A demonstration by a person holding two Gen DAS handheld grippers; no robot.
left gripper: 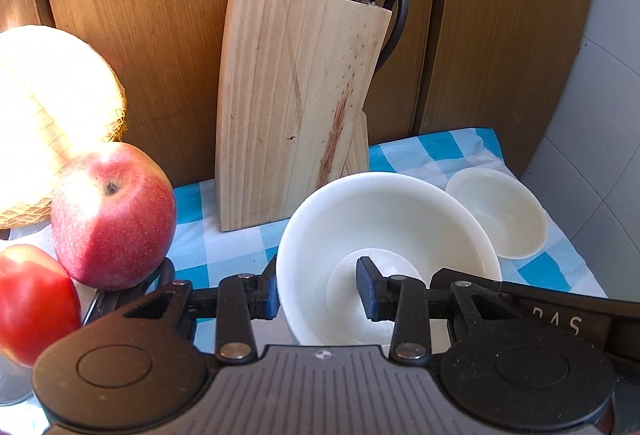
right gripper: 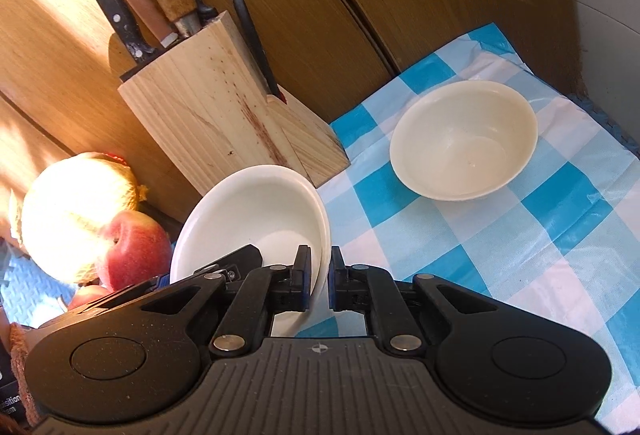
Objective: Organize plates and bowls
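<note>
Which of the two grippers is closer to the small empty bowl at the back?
Right. The right gripper pinches the big bowl's rim beside the small bowl; the left gripper straddles its far rim.

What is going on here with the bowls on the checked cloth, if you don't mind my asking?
A person is sorting bowls with a pair of tongs in each hand. The right tongs are clamped on the rim of the large white bowl, tilting it up beside the pale wooden knife block. The left tongs are open around the same bowl's opposite rim. A smaller cream bowl sits alone on the blue-and-white checked cloth, not yet stacked.
</note>
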